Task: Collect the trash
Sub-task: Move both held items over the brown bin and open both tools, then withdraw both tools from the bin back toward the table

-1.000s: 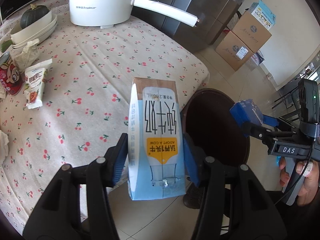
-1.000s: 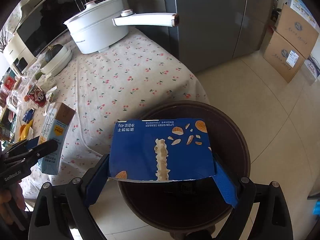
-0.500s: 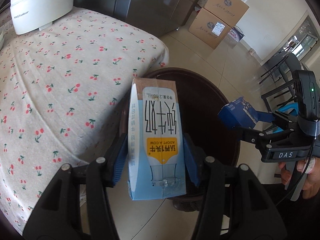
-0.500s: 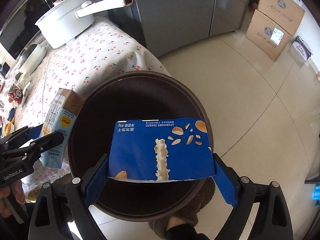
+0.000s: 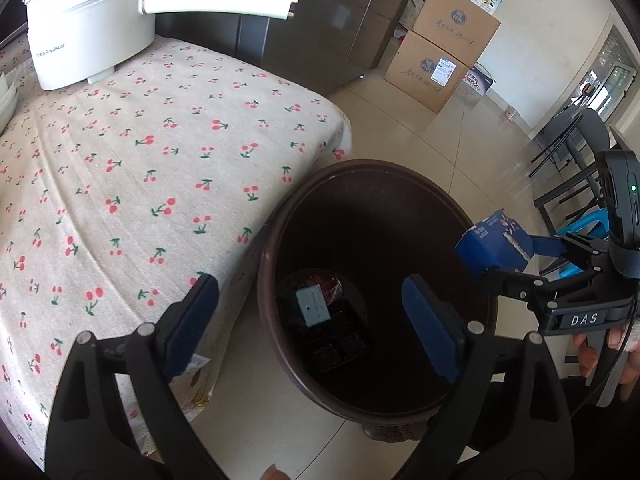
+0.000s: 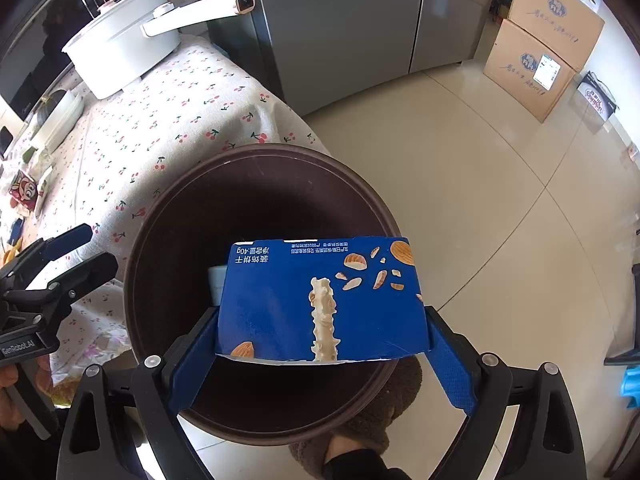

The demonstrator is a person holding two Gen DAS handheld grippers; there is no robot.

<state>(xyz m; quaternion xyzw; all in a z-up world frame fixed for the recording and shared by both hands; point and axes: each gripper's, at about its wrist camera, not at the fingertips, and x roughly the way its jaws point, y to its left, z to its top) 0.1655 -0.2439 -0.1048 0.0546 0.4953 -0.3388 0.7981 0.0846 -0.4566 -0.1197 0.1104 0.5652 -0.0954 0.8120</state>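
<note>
currently the left hand-held gripper point(image 5: 308, 320) is opening, empty, over the bin point(image 5: 472, 216); a carton point(image 5: 314, 306) lies inside. at 3 o'clock, the right hand-held gripper point(image 6: 322, 344) pinches the blue box point(image 6: 320, 300), not yet dropped.

Home kitchen, steel refrigerator point(image 6: 340, 20), white electric pot point(image 5: 88, 24) on cherry-print tablecloth point(image 5: 140, 168), stacked cardboard boxes point(image 5: 440, 52), tiled floor point(image 6: 500, 200)

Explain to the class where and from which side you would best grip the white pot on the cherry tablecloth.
Take the white pot by its long straight handle, which sticks out sideways over the tablecloth toward the fridge. Come from above, jaws across the handle's narrow width near the body. The round body looks too wide and smooth for a two-finger grip.
</note>
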